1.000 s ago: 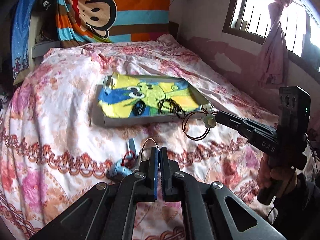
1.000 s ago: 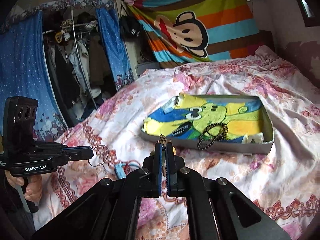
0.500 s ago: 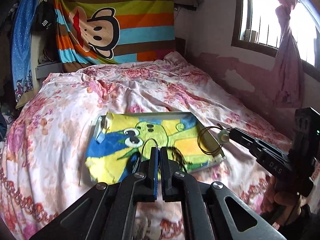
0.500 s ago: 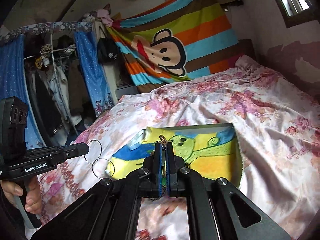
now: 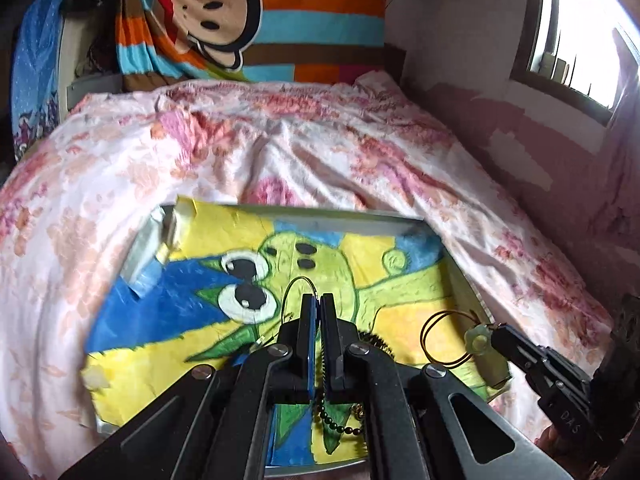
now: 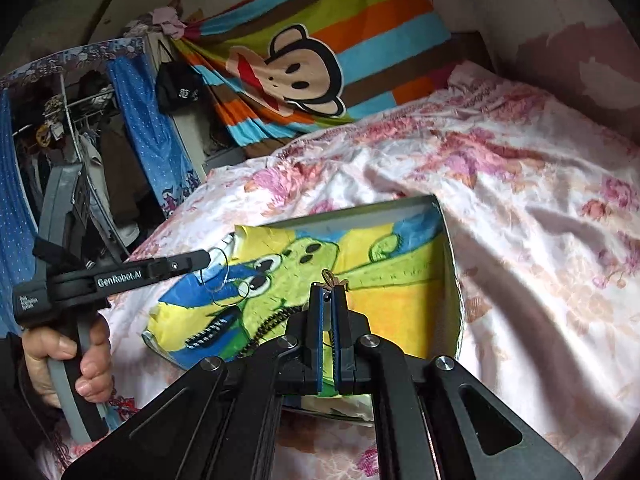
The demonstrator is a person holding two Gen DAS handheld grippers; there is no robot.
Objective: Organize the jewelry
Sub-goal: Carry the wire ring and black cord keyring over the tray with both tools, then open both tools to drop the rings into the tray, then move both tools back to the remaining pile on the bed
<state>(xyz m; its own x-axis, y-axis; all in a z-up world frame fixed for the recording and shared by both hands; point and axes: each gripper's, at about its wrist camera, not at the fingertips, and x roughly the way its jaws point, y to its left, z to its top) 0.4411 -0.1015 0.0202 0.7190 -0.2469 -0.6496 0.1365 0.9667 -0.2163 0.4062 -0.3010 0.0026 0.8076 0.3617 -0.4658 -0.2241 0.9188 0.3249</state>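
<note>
Already part of the jewelry sits in the shallow tray [image 5: 344, 225] on the bed [image 5: 120, 168]: a dark beaded strand [image 6: 276, 320] and a second dark piece [image 6: 208, 334] lie on the cartoon-printed cloth [image 5: 400, 300] that lines it, so some sorting looks done. Two more pieces are in the air above the tray, one in each tool, and neither has been set down yet; whether more jewelry waits outside the tray cannot be told from these views.

The left gripper [image 5: 318, 300] has its jaws closed on a pair of thin wire hoops [image 6: 224, 280]. In the right wrist view the hoops hang from its tip at about 9 o'clock from the right gripper's jaws, over the tray's left half. In its own view only an arc of wire rises above the closed tips at 12 o'clock.

The right gripper [image 6: 330, 292] has its jaws closed too, clamped on a red cord bracelet [image 5: 444, 338] with a pale bead [image 5: 478, 338]. From the left wrist view it hangs at about 3 o'clock from the left jaws, over the tray's right edge. What seems left is lowering both pieces onto the cloth and letting go.
</note>
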